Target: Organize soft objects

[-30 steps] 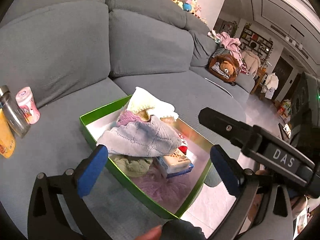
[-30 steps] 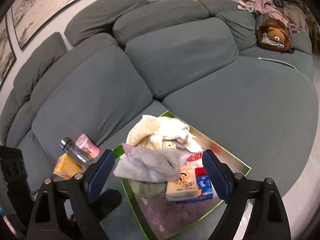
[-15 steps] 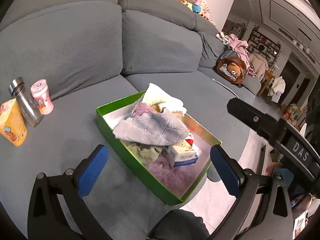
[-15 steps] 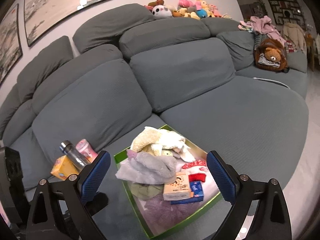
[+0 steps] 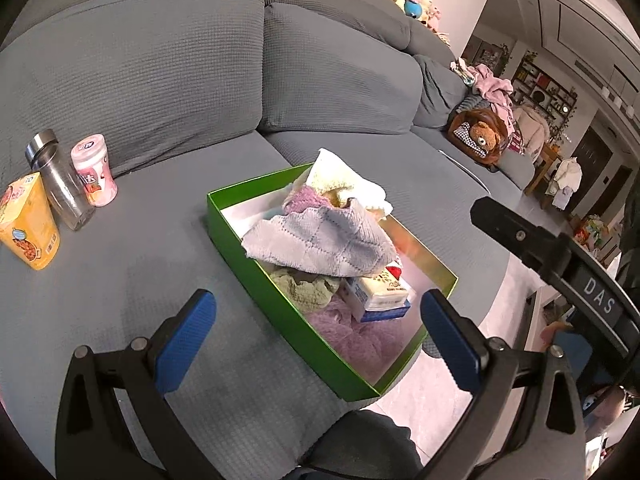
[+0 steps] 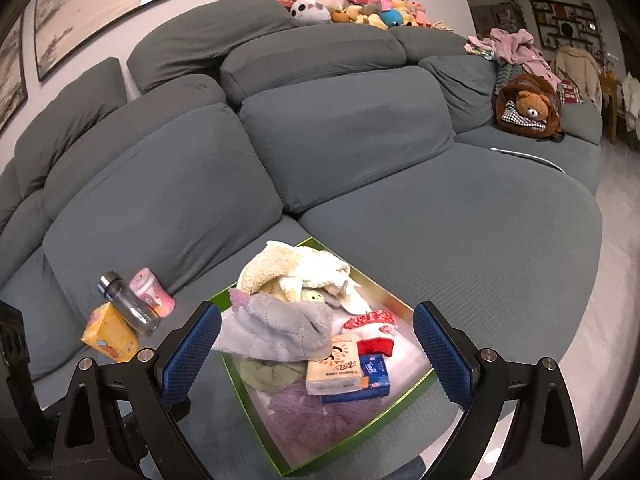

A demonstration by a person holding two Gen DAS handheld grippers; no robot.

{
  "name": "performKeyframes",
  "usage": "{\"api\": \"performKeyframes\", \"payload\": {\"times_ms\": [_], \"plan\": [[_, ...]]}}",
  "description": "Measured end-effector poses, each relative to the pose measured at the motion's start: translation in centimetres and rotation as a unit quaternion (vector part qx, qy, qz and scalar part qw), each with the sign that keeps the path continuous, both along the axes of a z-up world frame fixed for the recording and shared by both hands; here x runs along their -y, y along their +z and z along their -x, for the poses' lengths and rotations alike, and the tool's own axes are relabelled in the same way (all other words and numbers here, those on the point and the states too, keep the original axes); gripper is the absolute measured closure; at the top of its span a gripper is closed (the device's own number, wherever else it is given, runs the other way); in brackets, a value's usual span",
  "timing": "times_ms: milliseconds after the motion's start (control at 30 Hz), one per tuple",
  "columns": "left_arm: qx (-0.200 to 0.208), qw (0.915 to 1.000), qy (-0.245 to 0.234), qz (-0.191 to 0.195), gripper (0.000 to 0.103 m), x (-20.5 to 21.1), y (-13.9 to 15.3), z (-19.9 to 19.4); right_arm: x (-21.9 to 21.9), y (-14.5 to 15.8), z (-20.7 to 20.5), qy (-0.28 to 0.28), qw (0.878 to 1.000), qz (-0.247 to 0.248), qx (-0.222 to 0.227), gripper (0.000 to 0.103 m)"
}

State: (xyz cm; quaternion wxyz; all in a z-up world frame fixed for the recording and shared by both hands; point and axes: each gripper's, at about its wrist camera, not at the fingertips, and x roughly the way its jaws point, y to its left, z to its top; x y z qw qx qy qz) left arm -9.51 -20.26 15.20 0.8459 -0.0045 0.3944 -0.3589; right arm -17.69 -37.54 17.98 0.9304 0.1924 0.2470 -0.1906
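Black tool (image 5: 318, 336) frames, blue textured pads (image 6: 192, 354), silver screws

- Your sofa (image 6: 440, 240) wears matt grey cloth with a fine ribbed weave.
- The green box (image 5: 256, 268) looks like smooth card, shiny inside.
- The grey towel (image 5: 320, 240) is soft, nubbly cloth.
- The bottle (image 5: 60, 188) is clear with a metal cap.
- Your finger pads (image 6: 192, 354) are blue and textured.

Cloths (image 5: 320, 240) piled in box (image 5: 280, 312) on sofa (image 5: 120, 280); bottle (image 5: 60, 188) to its left.
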Motion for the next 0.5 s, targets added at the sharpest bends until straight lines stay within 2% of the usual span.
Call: {"api": "performKeyframes", "payload": {"times_ms": [500], "plan": [[-0.008,1.0000,0.003,0.003,0.001,-0.59,-0.12,-0.10,-0.47,-0.19,-0.20,0.004,1.000,0.005,-0.010,0.006]]}}
